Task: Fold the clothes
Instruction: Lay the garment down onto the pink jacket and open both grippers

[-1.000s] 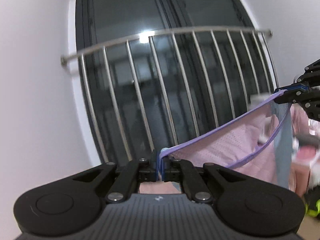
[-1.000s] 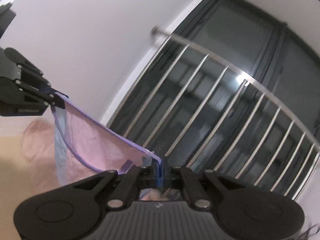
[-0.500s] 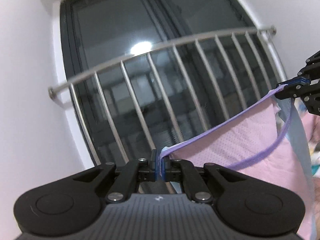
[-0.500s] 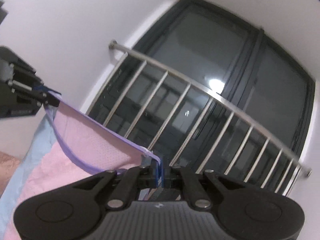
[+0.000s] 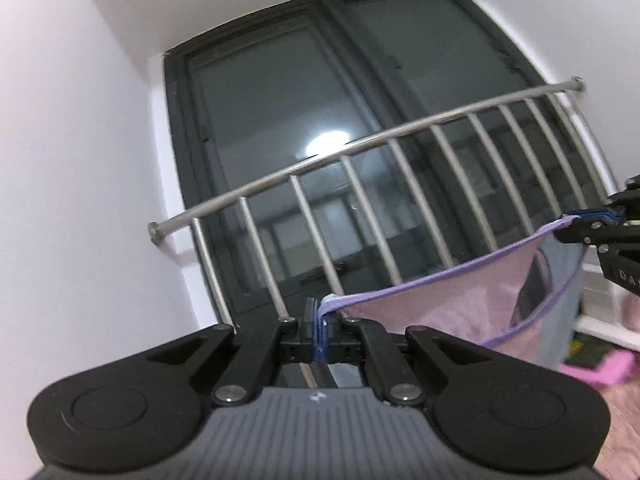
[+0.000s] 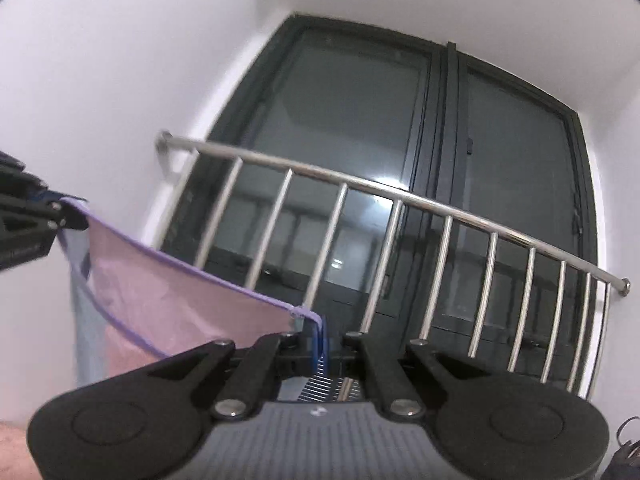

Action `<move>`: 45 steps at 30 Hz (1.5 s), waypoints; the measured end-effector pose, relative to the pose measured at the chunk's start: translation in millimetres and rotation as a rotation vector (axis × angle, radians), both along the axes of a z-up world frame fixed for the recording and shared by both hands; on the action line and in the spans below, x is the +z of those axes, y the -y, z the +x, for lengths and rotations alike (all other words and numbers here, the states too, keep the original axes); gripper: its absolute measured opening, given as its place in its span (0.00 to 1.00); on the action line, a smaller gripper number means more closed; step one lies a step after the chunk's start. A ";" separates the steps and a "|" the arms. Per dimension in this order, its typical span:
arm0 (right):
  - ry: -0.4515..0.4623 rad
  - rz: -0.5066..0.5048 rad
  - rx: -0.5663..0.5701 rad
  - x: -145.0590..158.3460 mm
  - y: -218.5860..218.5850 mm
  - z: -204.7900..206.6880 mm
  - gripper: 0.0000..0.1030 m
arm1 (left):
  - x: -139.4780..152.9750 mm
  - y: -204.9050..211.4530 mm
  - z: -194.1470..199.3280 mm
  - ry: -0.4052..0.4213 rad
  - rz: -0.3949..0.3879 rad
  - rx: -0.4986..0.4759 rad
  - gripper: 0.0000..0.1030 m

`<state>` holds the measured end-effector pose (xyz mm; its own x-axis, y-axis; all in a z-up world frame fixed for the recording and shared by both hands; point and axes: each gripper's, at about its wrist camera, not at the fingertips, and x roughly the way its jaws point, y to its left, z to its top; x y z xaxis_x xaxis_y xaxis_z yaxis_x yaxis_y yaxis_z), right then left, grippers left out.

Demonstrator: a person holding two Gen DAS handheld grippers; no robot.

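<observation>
A pink garment (image 5: 448,300) with purple trim and a pale blue inner layer hangs stretched between my two grippers, held up in the air. My left gripper (image 5: 321,320) is shut on one end of its purple edge. At the right of the left wrist view, my right gripper (image 5: 580,222) pinches the other end. In the right wrist view the same pink garment (image 6: 172,300) runs from my right gripper (image 6: 318,334), shut on its corner, up to the left gripper (image 6: 60,210) at the left edge. The lower part of the cloth hangs out of sight.
A dark glass door (image 5: 340,152) with a metal railing (image 5: 360,148) of vertical bars stands straight ahead, between white walls (image 5: 80,160). Pink things (image 5: 600,368) and a white ledge (image 5: 600,328) lie low at the right in the left wrist view.
Both grippers have risen and tilted upward with the garment still stretched between them; the railing sits lower in both views and more of the door shows. The right view has rolled closer to level.
</observation>
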<state>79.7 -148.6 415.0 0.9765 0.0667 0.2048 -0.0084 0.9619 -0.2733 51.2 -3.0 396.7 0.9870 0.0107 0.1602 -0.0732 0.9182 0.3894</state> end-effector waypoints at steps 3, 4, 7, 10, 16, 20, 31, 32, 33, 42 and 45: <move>-0.073 0.029 0.058 -39.8 19.5 -32.9 0.02 | -69.6 17.0 -26.4 -0.162 0.016 0.006 0.02; -0.122 0.034 0.074 -64.2 24.1 -39.4 0.02 | -96.6 22.0 -33.5 -0.229 0.016 0.012 0.02; -0.316 0.024 0.120 -151.0 32.9 -43.7 0.02 | -192.9 24.2 -42.4 -0.539 -0.112 0.029 0.01; -0.567 -0.008 0.149 -249.4 40.7 -38.8 0.02 | -281.3 26.4 -57.5 -0.730 -0.183 0.096 0.01; -0.815 0.013 0.186 -357.0 49.4 -84.7 0.01 | -348.3 45.6 -82.8 -0.900 -0.130 0.166 0.01; -0.831 0.020 0.197 -371.6 53.1 -113.8 0.02 | -351.5 49.0 -103.7 -0.963 -0.117 0.122 0.04; -0.750 -0.050 0.143 -366.6 72.0 -154.8 0.67 | -334.9 14.3 -122.6 -1.172 -0.373 -0.121 0.53; -0.732 -0.069 0.140 -366.3 70.5 -158.7 0.67 | -329.9 9.1 -120.4 -1.149 -0.385 -0.108 0.53; -0.714 -0.084 0.139 -365.4 68.7 -162.8 0.67 | -325.5 4.1 -116.9 -1.126 -0.403 -0.096 0.53; -0.651 -0.001 0.362 -341.1 45.4 -186.1 0.67 | -305.4 -13.4 -73.1 -0.956 -0.404 0.157 0.55; -0.681 -0.002 0.432 -345.5 29.2 -182.9 0.66 | -310.7 -14.6 -60.4 -0.932 -0.419 0.218 0.56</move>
